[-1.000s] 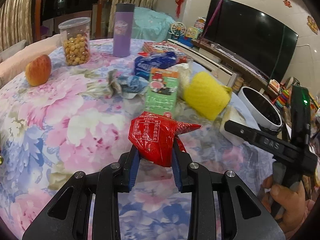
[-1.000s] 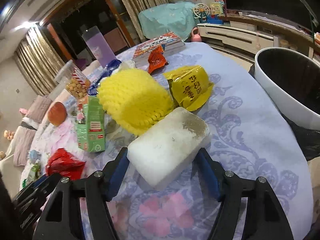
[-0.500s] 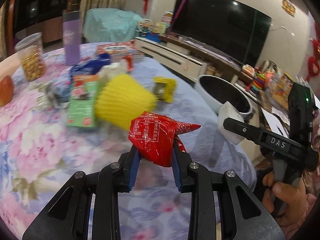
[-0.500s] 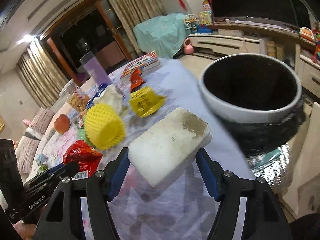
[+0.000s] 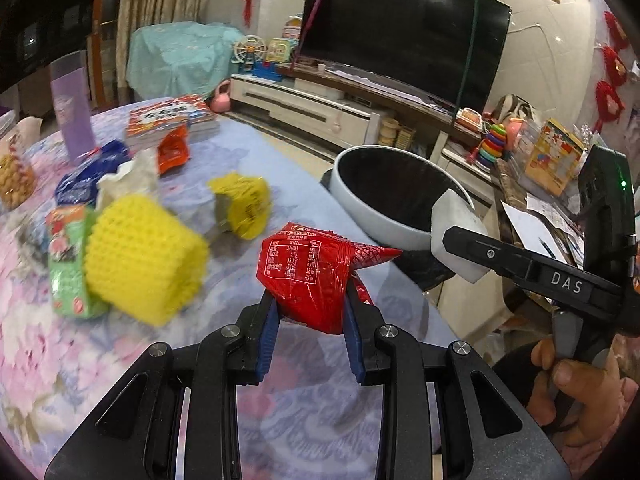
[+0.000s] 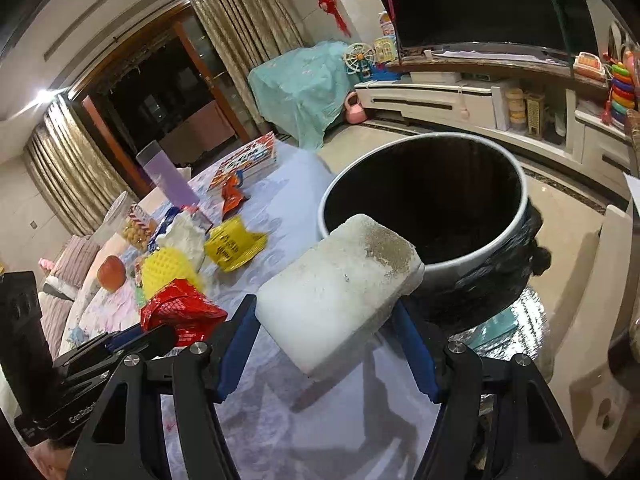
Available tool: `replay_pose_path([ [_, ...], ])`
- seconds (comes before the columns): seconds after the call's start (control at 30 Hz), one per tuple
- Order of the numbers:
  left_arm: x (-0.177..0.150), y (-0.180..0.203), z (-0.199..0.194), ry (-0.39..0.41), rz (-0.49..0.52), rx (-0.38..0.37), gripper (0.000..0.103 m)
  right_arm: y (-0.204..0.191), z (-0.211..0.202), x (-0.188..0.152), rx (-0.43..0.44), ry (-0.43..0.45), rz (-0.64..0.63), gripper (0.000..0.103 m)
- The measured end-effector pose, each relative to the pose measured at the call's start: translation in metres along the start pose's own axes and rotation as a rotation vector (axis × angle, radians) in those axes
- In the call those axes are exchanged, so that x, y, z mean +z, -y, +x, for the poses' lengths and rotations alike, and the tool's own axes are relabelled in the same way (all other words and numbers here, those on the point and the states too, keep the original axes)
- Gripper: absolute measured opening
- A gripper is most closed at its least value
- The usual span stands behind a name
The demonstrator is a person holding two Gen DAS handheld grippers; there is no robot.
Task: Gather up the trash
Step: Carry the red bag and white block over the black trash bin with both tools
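Note:
My left gripper (image 5: 310,312) is shut on a red snack wrapper (image 5: 308,272), held above the floral table near its right edge; the wrapper also shows in the right wrist view (image 6: 180,312). My right gripper (image 6: 326,340) is shut on a white foam block (image 6: 340,288), held in the air just short of the near rim of the white trash bin (image 6: 492,246) with its black liner. In the left wrist view the foam block (image 5: 456,224) and the right gripper sit by the bin (image 5: 364,210), beyond the table edge.
On the table lie a yellow foam net (image 5: 140,256), a yellow wrapper (image 5: 244,204), a green packet (image 5: 66,264), an orange wrapper (image 5: 172,154), crumpled tissue (image 5: 128,178), a blue bag, a purple bottle (image 5: 72,120), books, an apple (image 6: 111,274). TV cabinet behind.
Both grippers have swung right from over the table toward the bin, each keeping its item. The bin has grown larger in both views, and the foam block now reaches its rim.

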State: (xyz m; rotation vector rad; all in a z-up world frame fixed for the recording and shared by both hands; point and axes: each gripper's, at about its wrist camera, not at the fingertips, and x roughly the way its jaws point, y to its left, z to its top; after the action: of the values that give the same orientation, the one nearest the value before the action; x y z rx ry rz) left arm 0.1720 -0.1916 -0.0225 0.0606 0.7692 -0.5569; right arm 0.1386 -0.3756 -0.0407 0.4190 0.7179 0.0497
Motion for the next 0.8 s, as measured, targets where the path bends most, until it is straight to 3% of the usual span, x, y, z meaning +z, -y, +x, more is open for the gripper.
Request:
replay_pose_path([
  [0.8, 0.067, 0.051, 0.063, -0.028, 0.08, -0.06, 0.028, 0.059, 0.018, 0.052, -0.032, -0.02, 0.016, 0.072],
])
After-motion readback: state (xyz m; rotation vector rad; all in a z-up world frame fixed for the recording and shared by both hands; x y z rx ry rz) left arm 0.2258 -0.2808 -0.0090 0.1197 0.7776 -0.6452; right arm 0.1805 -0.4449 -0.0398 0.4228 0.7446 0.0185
